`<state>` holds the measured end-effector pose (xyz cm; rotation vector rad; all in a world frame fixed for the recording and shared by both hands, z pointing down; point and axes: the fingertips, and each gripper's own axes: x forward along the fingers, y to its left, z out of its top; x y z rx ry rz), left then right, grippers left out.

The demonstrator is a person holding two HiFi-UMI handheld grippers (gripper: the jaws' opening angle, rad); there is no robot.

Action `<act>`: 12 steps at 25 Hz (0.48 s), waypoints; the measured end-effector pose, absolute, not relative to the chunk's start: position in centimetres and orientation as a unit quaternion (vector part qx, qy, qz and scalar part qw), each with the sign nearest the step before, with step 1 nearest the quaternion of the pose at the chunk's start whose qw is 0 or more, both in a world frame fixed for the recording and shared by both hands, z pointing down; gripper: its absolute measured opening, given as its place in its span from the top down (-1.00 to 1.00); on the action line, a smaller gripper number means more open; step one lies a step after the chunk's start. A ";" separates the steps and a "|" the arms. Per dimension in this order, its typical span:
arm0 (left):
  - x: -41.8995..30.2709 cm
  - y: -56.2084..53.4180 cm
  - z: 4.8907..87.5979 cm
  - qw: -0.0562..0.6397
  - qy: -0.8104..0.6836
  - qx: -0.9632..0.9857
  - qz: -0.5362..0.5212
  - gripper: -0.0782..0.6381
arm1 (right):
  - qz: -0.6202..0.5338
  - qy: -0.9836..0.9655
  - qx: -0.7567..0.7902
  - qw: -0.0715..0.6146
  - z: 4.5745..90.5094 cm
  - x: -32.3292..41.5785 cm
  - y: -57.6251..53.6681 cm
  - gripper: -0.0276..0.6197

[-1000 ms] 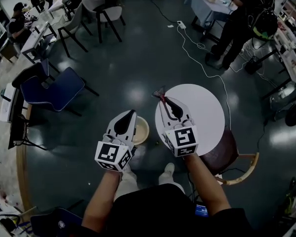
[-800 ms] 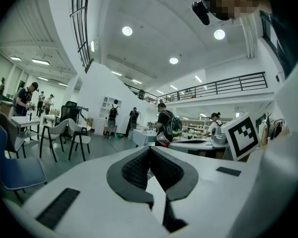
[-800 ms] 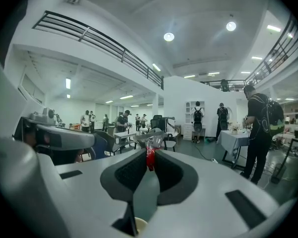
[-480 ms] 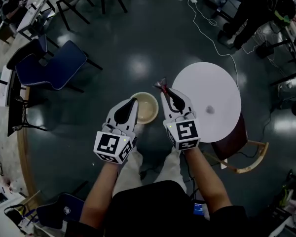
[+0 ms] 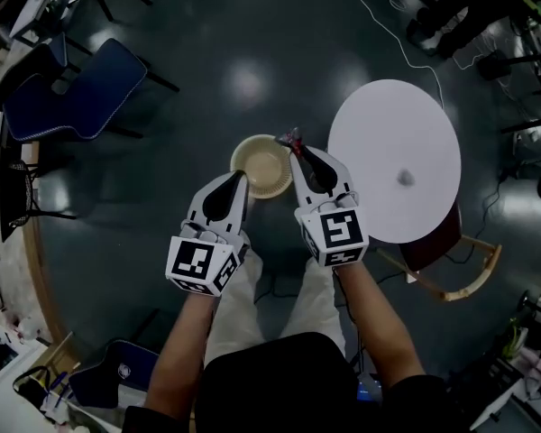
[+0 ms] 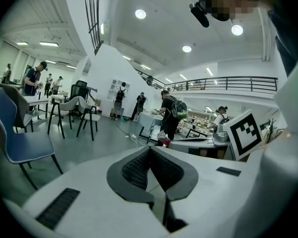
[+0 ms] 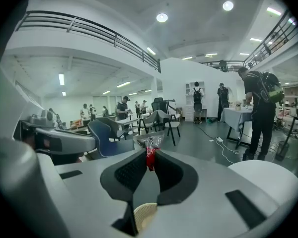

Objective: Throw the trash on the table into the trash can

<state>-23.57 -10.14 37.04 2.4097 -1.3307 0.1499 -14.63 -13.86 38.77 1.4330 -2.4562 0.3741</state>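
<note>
Right gripper view: my right tongs (image 7: 149, 151) clamp a crinkled red-and-clear wrapper (image 7: 150, 158); left tongs (image 6: 150, 149) closed together; beige bin (image 5: 235, 162) below.

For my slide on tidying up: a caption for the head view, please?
Right tool pinches a red wrapper near the trash can's rim; left tool shut and empty; white table at right.

Large open lab hall: people (image 6: 170, 114) are working at tables (image 7: 236, 114) beneath a mezzanine railing (image 6: 228, 83); cables (image 5: 402, 47) are trailing across the floor (image 5: 252, 25).
</note>
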 end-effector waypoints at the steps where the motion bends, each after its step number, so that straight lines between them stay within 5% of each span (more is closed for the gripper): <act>1: -23.9 -10.3 38.0 0.196 -0.475 0.856 0.054 0.74 | 0.132 -0.848 0.495 0.138 39.7 -14.9 -14.0 0.73; 12: -27.3 -10.8 48.1 0.218 -0.475 0.849 0.075 0.74 | 0.162 -0.837 0.499 0.156 48.8 -17.6 -14.7 0.73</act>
